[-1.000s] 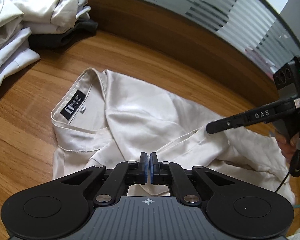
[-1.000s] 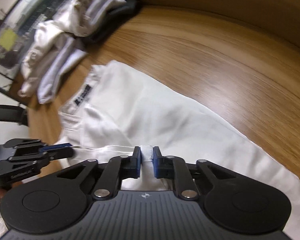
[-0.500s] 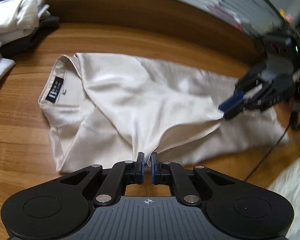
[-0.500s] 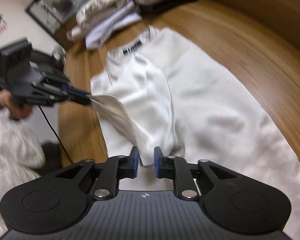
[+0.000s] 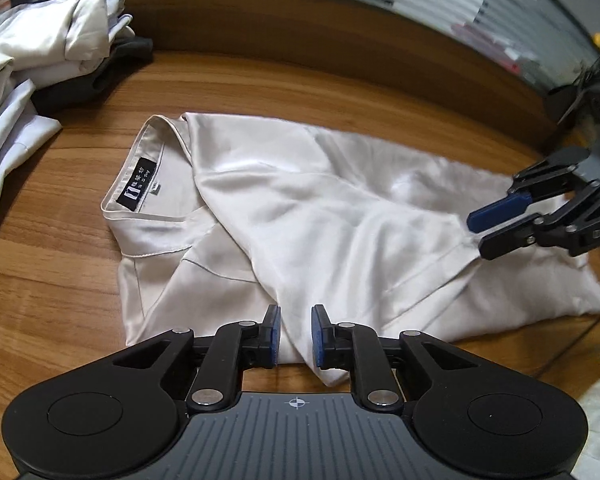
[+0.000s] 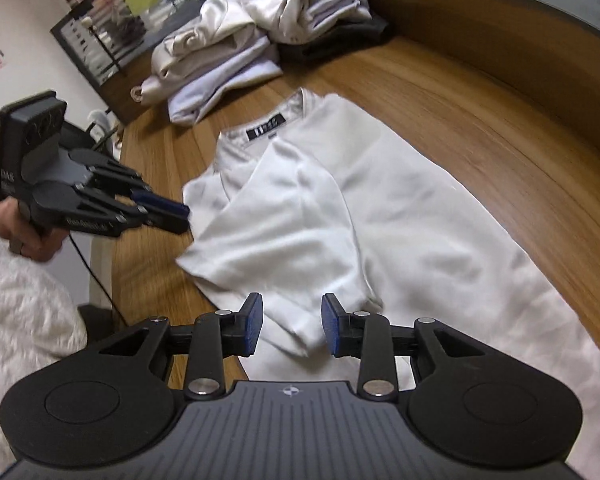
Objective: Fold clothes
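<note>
Wood-grain planks run across the bench (image 5: 100, 272), whose raised wooden edge curves along the top of both views under striped frosted glass. At centre lies the cream shirt (image 5: 308, 216), collar and black label toward the upper left, one side folded over its middle. Low in each frame, the left gripper (image 5: 294, 336) and right gripper (image 6: 292, 330) stand parted, holding nothing, fabric between their pads. A pile of clothes (image 6: 244, 40) fills the upper left.
</note>
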